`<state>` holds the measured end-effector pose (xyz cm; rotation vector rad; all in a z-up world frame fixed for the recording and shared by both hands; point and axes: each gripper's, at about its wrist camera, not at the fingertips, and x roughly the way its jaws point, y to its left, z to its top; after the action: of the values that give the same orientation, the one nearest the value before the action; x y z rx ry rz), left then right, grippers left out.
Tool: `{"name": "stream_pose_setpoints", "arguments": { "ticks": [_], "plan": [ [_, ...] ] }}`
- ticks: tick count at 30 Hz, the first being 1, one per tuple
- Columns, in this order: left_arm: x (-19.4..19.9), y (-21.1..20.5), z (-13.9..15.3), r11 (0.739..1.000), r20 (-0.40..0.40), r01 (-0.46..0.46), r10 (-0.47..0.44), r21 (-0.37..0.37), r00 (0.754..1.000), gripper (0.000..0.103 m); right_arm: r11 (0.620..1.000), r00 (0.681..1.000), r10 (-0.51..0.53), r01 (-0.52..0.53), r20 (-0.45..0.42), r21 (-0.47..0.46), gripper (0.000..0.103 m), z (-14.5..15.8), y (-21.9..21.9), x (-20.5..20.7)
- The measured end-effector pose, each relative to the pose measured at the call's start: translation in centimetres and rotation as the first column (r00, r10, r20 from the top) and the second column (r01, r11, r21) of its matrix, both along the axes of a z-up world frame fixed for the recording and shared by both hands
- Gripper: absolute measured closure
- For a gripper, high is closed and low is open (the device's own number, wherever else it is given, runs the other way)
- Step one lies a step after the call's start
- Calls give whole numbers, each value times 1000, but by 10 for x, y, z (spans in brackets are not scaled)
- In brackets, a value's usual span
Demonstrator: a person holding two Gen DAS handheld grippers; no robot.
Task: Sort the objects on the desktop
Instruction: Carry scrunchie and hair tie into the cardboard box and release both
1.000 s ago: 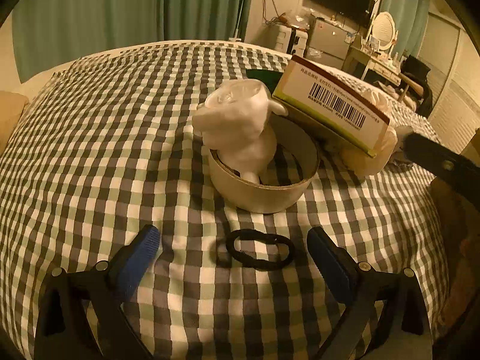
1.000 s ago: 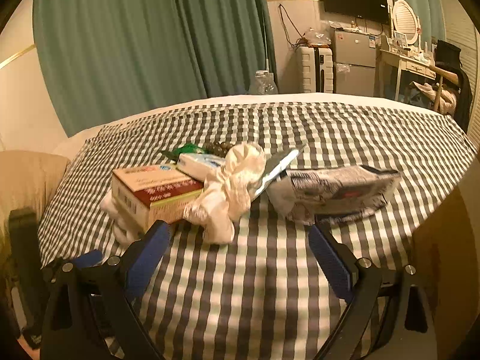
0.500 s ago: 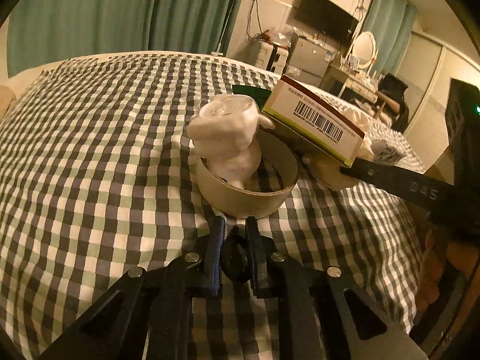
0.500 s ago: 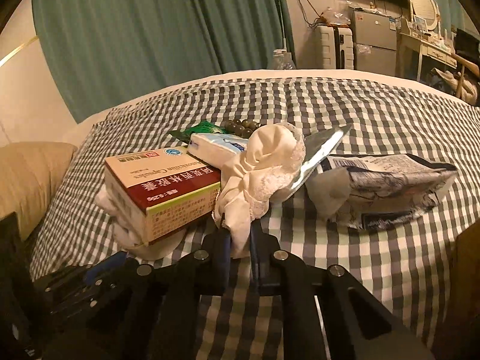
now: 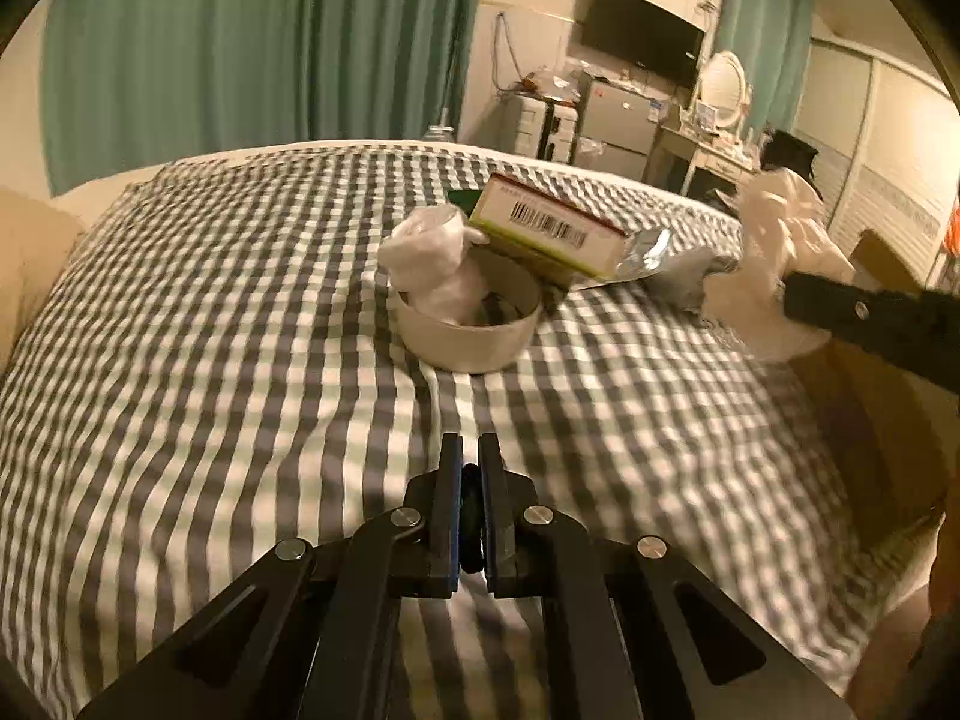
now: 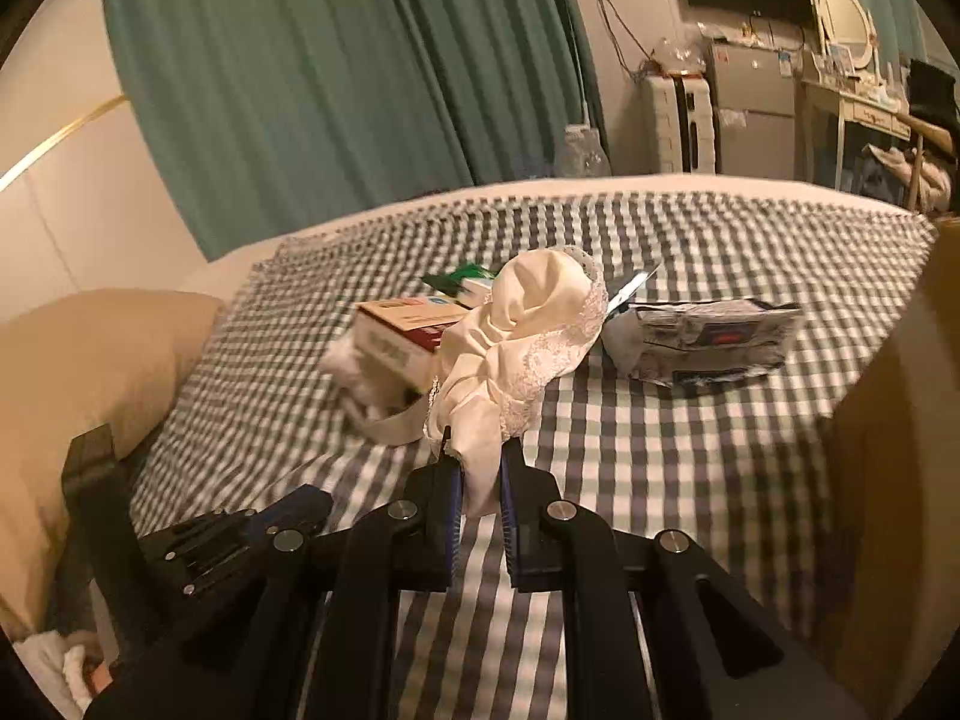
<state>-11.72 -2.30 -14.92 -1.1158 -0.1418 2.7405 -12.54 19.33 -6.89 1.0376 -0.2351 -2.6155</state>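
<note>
My left gripper (image 5: 470, 450) is shut on a black hair tie (image 5: 471, 516), which sits squeezed between the blue pads, lifted off the checked cloth. My right gripper (image 6: 477, 450) is shut on a cream lace scrunchie (image 6: 528, 336), which stands up in front of the fingers above the cloth. In the left wrist view the right gripper's arm (image 5: 870, 324) and the scrunchie (image 5: 780, 234) appear at the right edge. A roll of wide tape (image 5: 468, 324) with a white crumpled bag (image 5: 432, 258) in it lies ahead of the left gripper.
A medicine box (image 5: 552, 228) leans on the tape roll, with a silver foil packet (image 5: 654, 252) beside it. In the right wrist view the box (image 6: 402, 330), a grey printed pouch (image 6: 702, 336) and a green packet (image 6: 462, 279) lie on the checked cloth (image 6: 660, 480). A beige pillow (image 6: 90, 372) is left.
Both grippers went from open to shut, the left on the hair tie and the right on the scrunchie. Both then rose and drew back from the pile, carrying them off the cloth.
</note>
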Motion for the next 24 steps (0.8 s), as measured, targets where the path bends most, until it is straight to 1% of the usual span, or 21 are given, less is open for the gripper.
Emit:
{"name": "stream_pose_setpoints", "arguments": {
  "ticks": [1,3,6,8,10,13,15,18,21,22,24],
  "plan": [
    [10,-1,6,1000,-1,-14,14,26,1000,98,1000,1000,-6,6,-7,-4,92,5,3,8],
    [31,0,23,997,-32,-21,24,79,999,98,1000,999,-18,18,-32,-2,92,19,8,27],
    [57,6,48,993,-80,-1,11,114,997,98,999,997,-35,34,-67,-15,92,42,17,51],
    [66,17,63,996,-84,15,-7,88,996,98,999,996,-40,38,-81,-26,92,55,23,64],
    [73,30,82,998,-107,36,-30,59,994,98,999,995,-43,40,-88,-35,92,65,32,78],
    [78,46,109,993,-133,67,-54,97,990,98,997,996,-53,49,-78,-51,92,83,52,93],
    [78,63,127,989,-145,96,-79,111,986,98,994,994,-90,86,-64,-65,92,94,64,100],
    [74,98,153,978,-180,155,-129,137,975,98,992,988,-119,114,-97,-60,92,117,87,116],
    [68,144,178,950,-194,239,-201,199,960,98,986,978,-168,164,-125,-40,92,134,114,122],
    [67,162,184,943,-191,265,-228,201,955,98,983,974,-185,182,-128,-34,92,138,124,123],
    [64,193,194,930,-193,315,-279,190,941,98,978,972,-210,209,-104,-15,92,142,151,116]
  ]
}}
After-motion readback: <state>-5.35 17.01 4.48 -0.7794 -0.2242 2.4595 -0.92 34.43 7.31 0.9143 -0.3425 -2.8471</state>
